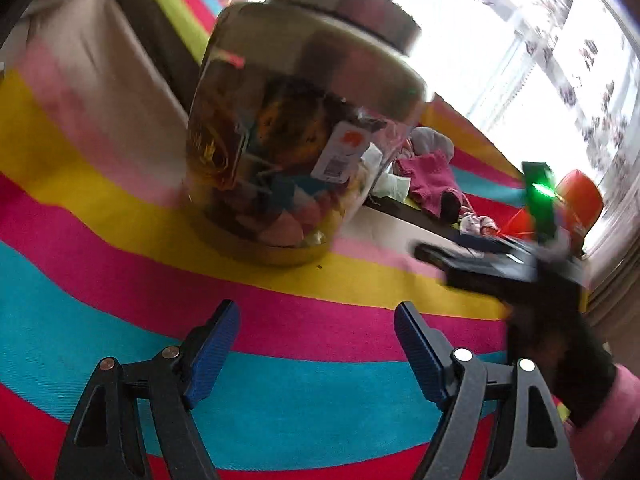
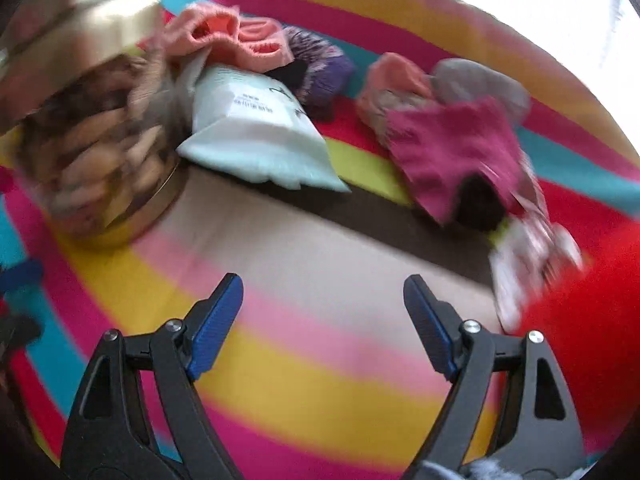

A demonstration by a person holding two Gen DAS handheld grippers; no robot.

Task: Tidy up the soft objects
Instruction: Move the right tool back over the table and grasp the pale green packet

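Observation:
My left gripper [image 1: 316, 312] stands open over the striped cloth [image 1: 120, 280] with nothing between its blue pads. Just beyond it stands a clear jar [image 1: 296, 140] with a gold lid, filled with colourful soft pieces. My right gripper [image 2: 324, 284] is also open and holds nothing, above the pale stripes. Ahead of it lie a magenta cloth [image 2: 460, 148], a grey soft toy [image 2: 480, 80], a peach knitted piece [image 2: 224, 36], a purple pom-pom [image 2: 320, 68] and a white patterned sock [image 2: 532, 264]. In the right wrist view the jar [image 2: 92, 120] stands at the left. Both views are blurred.
A mint-white packet [image 2: 256, 136] leans beside the jar. A red object [image 2: 580, 320] fills the right edge. In the left wrist view a dark-gloved hand [image 1: 560, 360] with a pink sleeve is at the right, under a green light [image 1: 540, 190]. A bright window [image 1: 520, 40] lies behind.

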